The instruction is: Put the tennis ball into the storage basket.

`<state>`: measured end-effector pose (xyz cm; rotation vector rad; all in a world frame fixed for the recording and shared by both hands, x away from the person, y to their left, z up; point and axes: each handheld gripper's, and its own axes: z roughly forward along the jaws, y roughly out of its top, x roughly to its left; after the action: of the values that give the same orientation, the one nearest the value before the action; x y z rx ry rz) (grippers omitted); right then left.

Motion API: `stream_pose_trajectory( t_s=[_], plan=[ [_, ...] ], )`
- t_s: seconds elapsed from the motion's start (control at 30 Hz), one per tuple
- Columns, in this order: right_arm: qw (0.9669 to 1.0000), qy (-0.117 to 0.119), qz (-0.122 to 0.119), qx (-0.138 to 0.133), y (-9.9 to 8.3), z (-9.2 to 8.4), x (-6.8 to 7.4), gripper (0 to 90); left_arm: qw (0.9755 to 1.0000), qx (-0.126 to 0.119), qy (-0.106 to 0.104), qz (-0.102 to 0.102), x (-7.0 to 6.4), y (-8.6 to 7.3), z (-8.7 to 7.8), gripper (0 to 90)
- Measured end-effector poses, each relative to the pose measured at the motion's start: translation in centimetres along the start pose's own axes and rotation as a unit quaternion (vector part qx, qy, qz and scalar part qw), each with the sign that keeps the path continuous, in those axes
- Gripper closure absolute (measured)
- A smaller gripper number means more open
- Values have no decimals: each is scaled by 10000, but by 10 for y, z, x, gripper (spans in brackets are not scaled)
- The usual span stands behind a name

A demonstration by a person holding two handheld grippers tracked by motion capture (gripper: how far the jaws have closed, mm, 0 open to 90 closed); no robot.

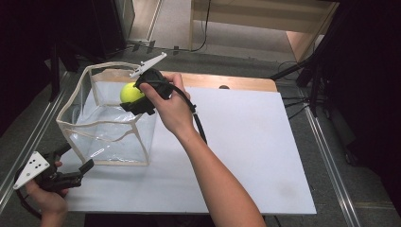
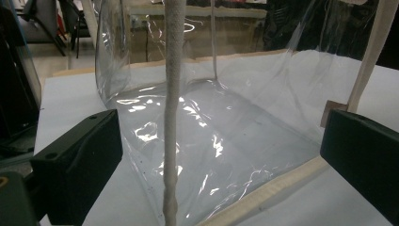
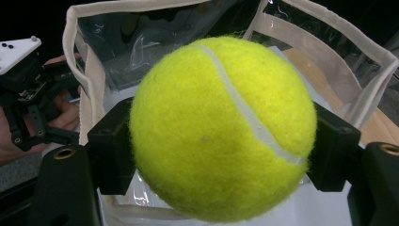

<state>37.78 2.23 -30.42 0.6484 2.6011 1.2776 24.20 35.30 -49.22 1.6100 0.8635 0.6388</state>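
Observation:
A yellow tennis ball (image 1: 128, 91) (image 3: 221, 127) is held above the open top of a clear plastic bag (image 1: 111, 125) with cream fabric trim. My right gripper (image 1: 135, 96) (image 3: 221, 146) is shut on the ball, one black pad pressing each side. The bag stands upright on the left part of a white board (image 1: 246, 137). My left gripper (image 1: 78, 158) (image 2: 216, 160) is open at the bag's near left corner. Its jaws stand wide apart, and the bag's vertical corner seam (image 2: 171, 117) rises between them without touching either pad. The bag's inside looks empty.
A wooden table edge (image 1: 236, 82) runs behind the board. Metal rails (image 1: 326, 161) flank the table, and dark stands and cables (image 1: 307, 75) sit at the far right. The other hand and its gripper (image 3: 28, 94) appear beyond the bag.

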Motion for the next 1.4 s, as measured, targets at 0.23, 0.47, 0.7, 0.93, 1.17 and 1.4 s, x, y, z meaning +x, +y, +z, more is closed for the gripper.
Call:
stream_pose_trajectory(
  t_s=[0.23, 0.47, 0.7, 0.93, 1.17, 1.4],
  plan=[
    [9999, 25, -11, 113, 0, 9, 0, 235, 10000, -11, -2, 0, 0, 0, 0, 0],
    [9997, 51, -54, 219, -2, 15, -2, 235, 10000, -16, -9, 2, 1, 0, 0, 0],
    [9994, 85, -82, 339, -3, 21, -3, 235, 10000, -35, -25, -11, 1, 0, -1, 0],
    [9985, 87, -143, 519, -3, 26, -3, 235, 10000, -34, -28, -4, 1, 0, -1, 0],
    [9962, 143, -299, 803, -3, 31, -1, 219, 10000, -39, -30, -11, 1, 0, -1, 0],
    [9977, 78, -307, 593, -2, 21, 1, 134, 10000, -31, -19, -30, 1, 0, -1, 0]
  ],
)
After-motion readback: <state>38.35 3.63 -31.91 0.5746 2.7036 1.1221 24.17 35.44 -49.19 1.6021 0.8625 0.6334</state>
